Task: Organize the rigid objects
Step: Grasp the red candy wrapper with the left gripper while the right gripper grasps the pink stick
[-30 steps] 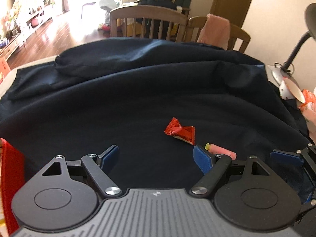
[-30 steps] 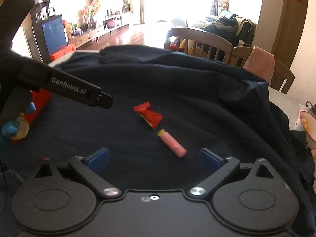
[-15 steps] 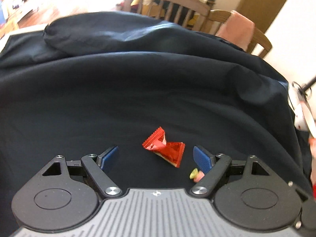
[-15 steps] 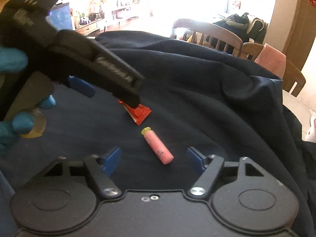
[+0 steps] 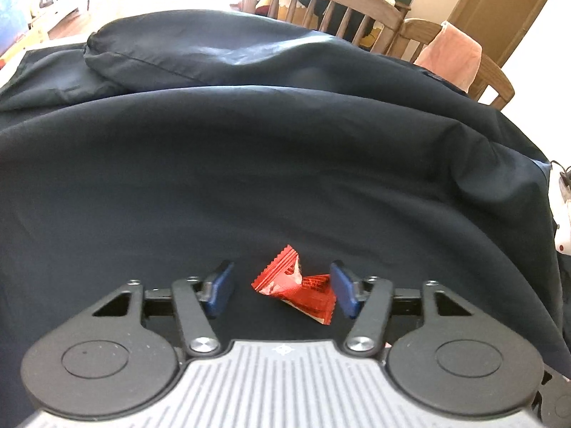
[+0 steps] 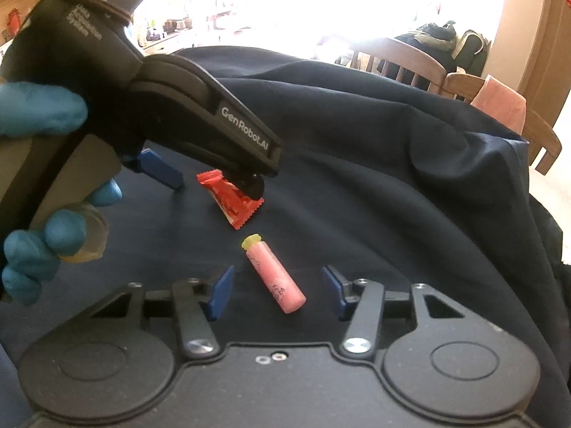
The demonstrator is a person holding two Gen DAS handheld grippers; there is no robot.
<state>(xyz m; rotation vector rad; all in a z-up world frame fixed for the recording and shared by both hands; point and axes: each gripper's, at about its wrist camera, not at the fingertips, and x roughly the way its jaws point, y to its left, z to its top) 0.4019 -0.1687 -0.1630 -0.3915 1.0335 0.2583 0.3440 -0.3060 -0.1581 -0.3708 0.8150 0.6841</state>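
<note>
Dark navy cloth (image 5: 285, 164) covers the whole work surface in the left wrist view, bunched into a fold at upper left. Wooden chairs (image 5: 335, 3) stand behind it along the top edge, one draped with a pink towel (image 5: 451, 55).

Left gripper (image 5: 283, 290), lower centre: fingers spread apart, blue pads (image 5: 219, 290) facing inward. The red candy wrapper (image 5: 296, 285) lies on the cloth between the two pads. Its right end sits just beside the right pad; contact cannot be confirmed. A clear gap separates its left end from the left pad. The wrapper is not pinched.

In the right wrist view the same navy cloth (image 6: 392, 164) fills the middle of the frame, with a bright window area at top centre.

Right gripper (image 6: 278, 292), lower centre: fingers spread apart. The pink cylinder with a yellow tip (image 6: 274, 278) lies on the cloth between the pads, angled, yellow tip toward upper left, touching neither pad.

Left gripper (image 6: 214, 178), upper left to centre: held by a hand in a blue glove (image 6: 39, 192), its tips set down around the red candy wrapper (image 6: 232, 198), which lies just above the pink cylinder.
</note>
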